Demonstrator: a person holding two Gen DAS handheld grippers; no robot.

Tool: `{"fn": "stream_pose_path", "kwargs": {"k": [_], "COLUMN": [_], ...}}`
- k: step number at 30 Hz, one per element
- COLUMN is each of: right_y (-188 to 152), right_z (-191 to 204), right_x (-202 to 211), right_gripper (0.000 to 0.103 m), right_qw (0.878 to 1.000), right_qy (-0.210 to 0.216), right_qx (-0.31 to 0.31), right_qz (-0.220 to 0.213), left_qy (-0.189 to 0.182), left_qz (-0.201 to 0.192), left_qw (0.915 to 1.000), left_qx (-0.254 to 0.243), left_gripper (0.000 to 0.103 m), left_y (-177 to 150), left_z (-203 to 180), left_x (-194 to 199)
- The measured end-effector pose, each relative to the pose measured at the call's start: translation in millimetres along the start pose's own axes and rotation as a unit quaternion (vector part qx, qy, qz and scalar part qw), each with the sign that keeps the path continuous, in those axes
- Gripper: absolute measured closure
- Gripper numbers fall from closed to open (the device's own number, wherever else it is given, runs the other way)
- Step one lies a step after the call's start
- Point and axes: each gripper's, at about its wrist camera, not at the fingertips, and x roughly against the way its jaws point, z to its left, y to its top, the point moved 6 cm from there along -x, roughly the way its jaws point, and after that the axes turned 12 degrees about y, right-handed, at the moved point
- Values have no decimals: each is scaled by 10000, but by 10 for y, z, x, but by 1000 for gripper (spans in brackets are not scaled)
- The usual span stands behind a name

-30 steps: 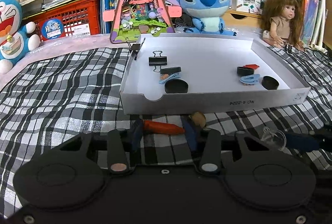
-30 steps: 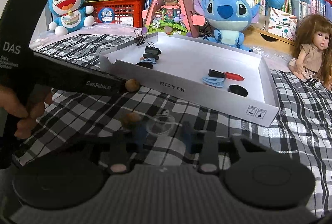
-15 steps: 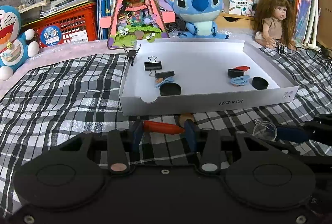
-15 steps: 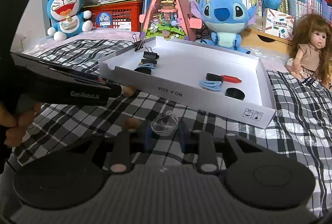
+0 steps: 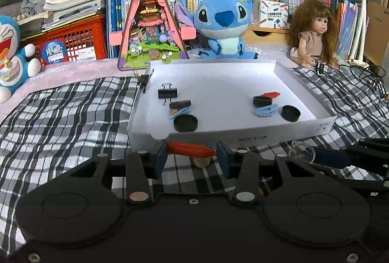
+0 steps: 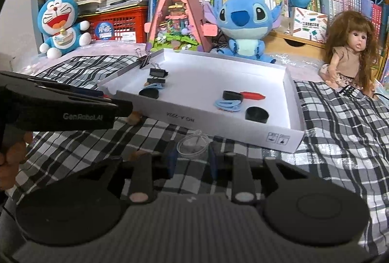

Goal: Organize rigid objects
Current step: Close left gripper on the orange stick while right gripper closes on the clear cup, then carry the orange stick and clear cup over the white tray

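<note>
Clamping a red piece (image 5: pixel 192 149), left fingers (image 5: pixel 161 156); right fingers (image 6: pixel 172 158) on a clear cup (image 6: pixel 193 146), brown lump (image 5: pixel 201 162) half hidden.

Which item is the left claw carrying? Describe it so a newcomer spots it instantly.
Start at the white cardboard tray on the plaid cloth, then come to its near wall, where the left claw sits just in front. Clamped crosswise between its blue pads is a red tapered stick, pointed at one end. A matching red piece lies inside the tray; this one is outside it, held by the claw.
</note>
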Motion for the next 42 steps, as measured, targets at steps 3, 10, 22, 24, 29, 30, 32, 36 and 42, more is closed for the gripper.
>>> {"fn": "stream_pose_path", "kwargs": {"k": [3,10,22,24,29,30,32,36,42], "right_y": [33,150,376,397,441,447,451,432,378], "right_z": [-41,-140,-400,-447,-579,-608,-663,-759,-852], "right_x": [1,12,-9,-20,-46,-52,-68,-101,-171], "right_gripper": [70,70,71,71,70,70,70,70,70], "right_qw": [10000,9997,9983,9982,9974,9972,9967,9956,9944], "right_qy": [-47,-140,-268,-295,-374,-388,-412,-449,-510], "right_qx": [-79,-179,-443,-473,-583,-615,-681,-815,-928], "right_qz": [-12,-118,-251,-241,-209,-199,-178,-127,-48], "left_qy": [-2,-2,-128,-163,-114,-99,-66,48,179], "left_qz": [-36,-51,33,109,175,201,281,362,432], "left_qw": [10000,10000,9994,9990,9989,9989,9986,9983,9982], "left_qx": [-5,55,315,404,418,416,439,446,375], "left_gripper": [62,62,62,62,62,62,62,62,62], "left_y": [64,209,439,461,506,505,492,458,395], "left_z": [-3,25,119,136,167,168,186,221,225], "left_x": [-5,-56,-223,-270,-406,-434,-500,-604,-726]}}
